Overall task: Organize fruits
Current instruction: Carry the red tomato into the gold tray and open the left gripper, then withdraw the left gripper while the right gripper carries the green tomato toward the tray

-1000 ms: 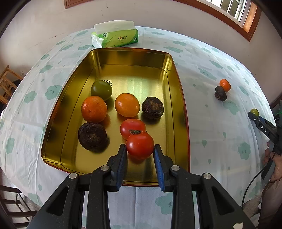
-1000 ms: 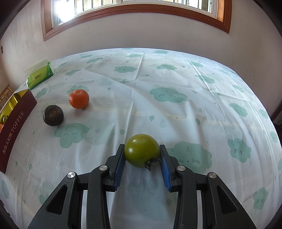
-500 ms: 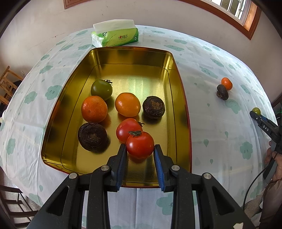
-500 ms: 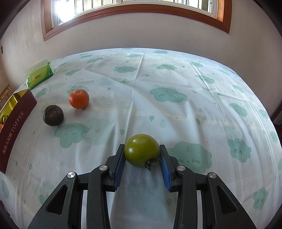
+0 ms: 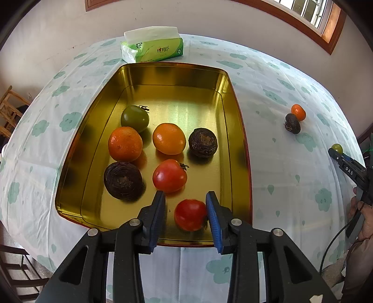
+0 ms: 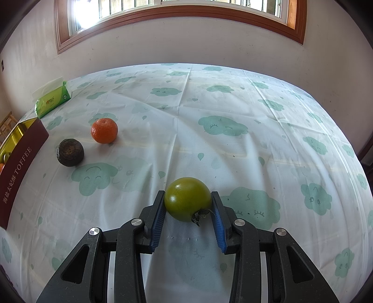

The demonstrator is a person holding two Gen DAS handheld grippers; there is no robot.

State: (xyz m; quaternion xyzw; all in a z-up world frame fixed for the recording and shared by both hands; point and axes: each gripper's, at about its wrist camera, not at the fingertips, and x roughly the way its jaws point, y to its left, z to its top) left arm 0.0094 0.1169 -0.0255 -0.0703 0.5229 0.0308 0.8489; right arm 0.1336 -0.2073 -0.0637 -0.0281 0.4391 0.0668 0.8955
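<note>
A green tissue pack (image 5: 152,47) lies at the far end of the cloud-printed tablecloth (image 6: 233,144). Wooden-framed window (image 6: 177,14) on the far wall. Wooden chair (image 5: 9,111) stands left.

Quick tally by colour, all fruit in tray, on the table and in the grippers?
Red: 2, tomato and tomato between the opening left gripper's jaws
Orange: 3, tray; table
Green: 2, tray; held by right gripper
Dark brown: 3, tray; table
Total: 10
</note>
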